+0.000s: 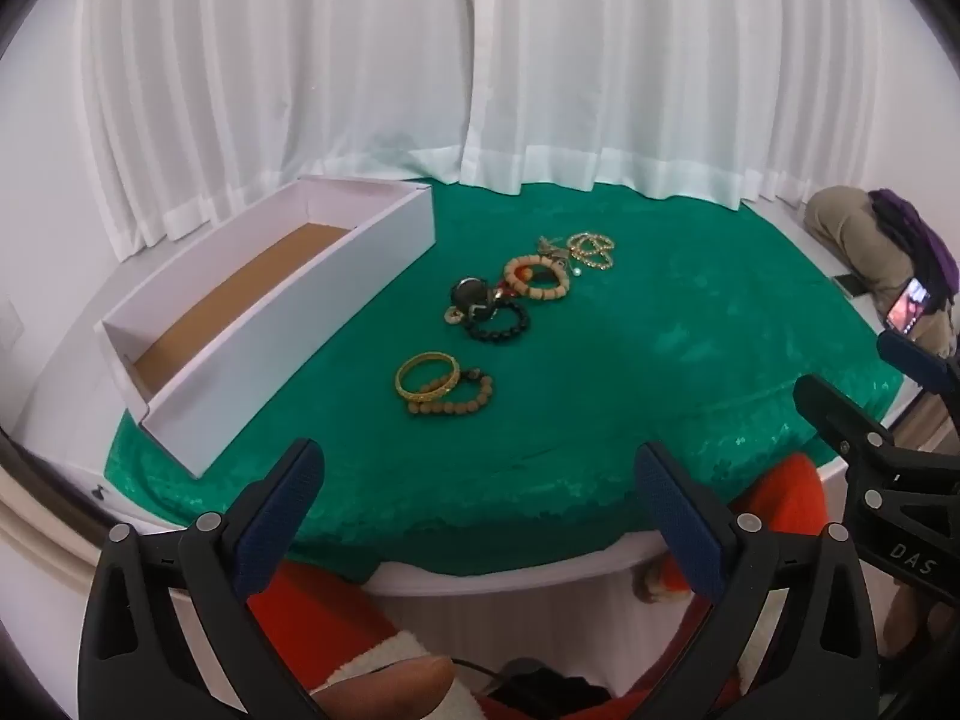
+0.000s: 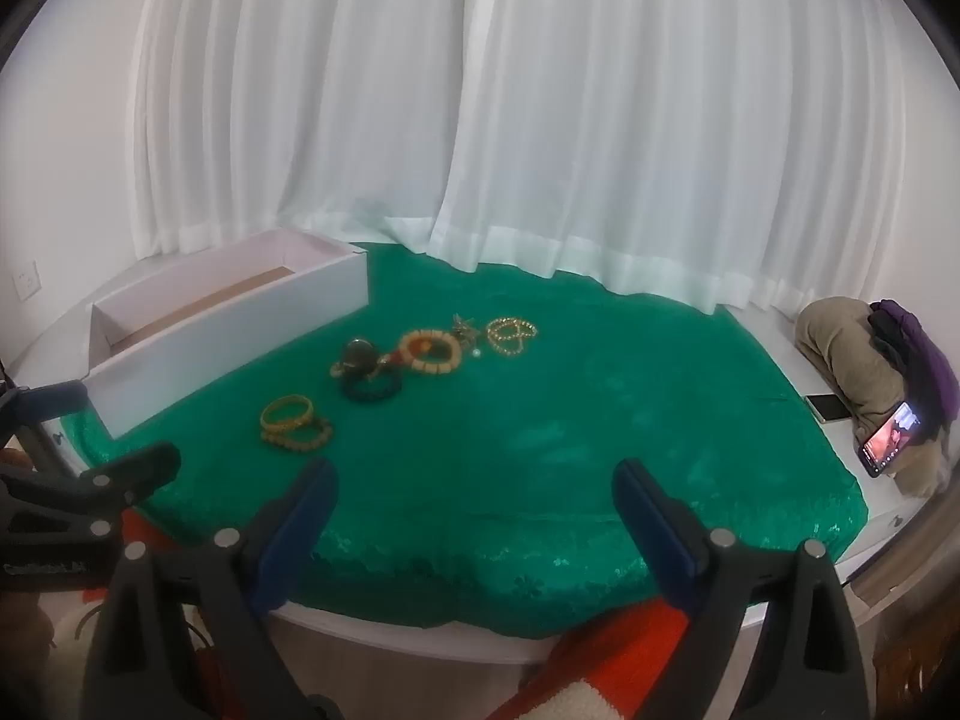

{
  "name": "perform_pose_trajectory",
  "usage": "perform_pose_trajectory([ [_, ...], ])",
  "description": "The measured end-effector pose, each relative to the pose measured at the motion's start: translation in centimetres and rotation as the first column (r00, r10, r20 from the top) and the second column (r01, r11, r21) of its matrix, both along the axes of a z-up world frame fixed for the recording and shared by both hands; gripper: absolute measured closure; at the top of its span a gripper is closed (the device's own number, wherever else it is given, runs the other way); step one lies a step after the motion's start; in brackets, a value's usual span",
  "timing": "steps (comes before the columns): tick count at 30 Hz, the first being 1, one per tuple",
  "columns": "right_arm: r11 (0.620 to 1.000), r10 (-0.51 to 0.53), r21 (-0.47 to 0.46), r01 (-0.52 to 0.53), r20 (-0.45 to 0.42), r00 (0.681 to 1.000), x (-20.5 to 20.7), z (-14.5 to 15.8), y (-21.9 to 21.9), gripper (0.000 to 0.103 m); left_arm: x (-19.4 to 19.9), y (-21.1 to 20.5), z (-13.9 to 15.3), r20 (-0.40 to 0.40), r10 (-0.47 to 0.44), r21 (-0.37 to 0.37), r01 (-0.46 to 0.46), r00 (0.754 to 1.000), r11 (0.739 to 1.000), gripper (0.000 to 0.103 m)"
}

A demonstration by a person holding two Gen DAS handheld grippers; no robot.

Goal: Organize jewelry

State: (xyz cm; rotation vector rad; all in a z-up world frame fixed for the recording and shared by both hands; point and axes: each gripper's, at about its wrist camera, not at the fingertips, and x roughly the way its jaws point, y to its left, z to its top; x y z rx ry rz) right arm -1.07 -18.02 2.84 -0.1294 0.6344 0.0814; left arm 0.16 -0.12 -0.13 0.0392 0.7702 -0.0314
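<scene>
Jewelry lies in a row on a green cloth (image 1: 660, 372). A gold bangle (image 1: 427, 375) leans on a brown bead bracelet (image 1: 465, 399). Behind them are a black bead bracelet (image 1: 501, 324), a dark round piece (image 1: 471, 295), a tan bead bracelet (image 1: 537, 277) and a gold chain (image 1: 591, 249). A long white box (image 1: 288, 324) with a brown floor stands open at the left. My left gripper (image 1: 480, 480) is open over the near edge. My right gripper (image 2: 474, 498) is open too, to the right of the left one. The bangle (image 2: 287, 411) and box (image 2: 240, 330) also show in the right wrist view.
White curtains (image 1: 480, 60) hang behind the table. At the far right lie bundled clothes (image 2: 858, 354), a lit phone (image 2: 888, 438) and a second phone (image 2: 831, 408). The green cloth (image 2: 600, 420) covers most of the white round table (image 2: 420, 636).
</scene>
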Motion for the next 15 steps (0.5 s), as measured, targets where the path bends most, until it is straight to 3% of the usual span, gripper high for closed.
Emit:
perform_pose_trajectory([
  [2, 1.000, 0.001, 0.002, -0.001, 0.000, 1.000, 0.04, -0.01, 0.01, 0.009, 0.08, -0.85, -0.04, 0.003, 0.000, 0.029, 0.000, 1.000, 1.000, 0.000],
  [5, 1.000, 0.004, 0.004, -0.004, -0.005, 1.000, 0.22, -0.13, 0.05, 0.009, 0.16, -0.39, 0.31, 0.008, -0.020, -0.002, 0.020, 1.000, 1.000, 0.000],
  [15, 1.000, -0.001, 0.001, 0.001, 0.006, 1.000, -0.07, -0.03, -0.31, 0.009, -0.44, -0.64, 0.33, 0.007, -0.035, -0.008, 0.036, 0.999, 0.999, 0.000],
])
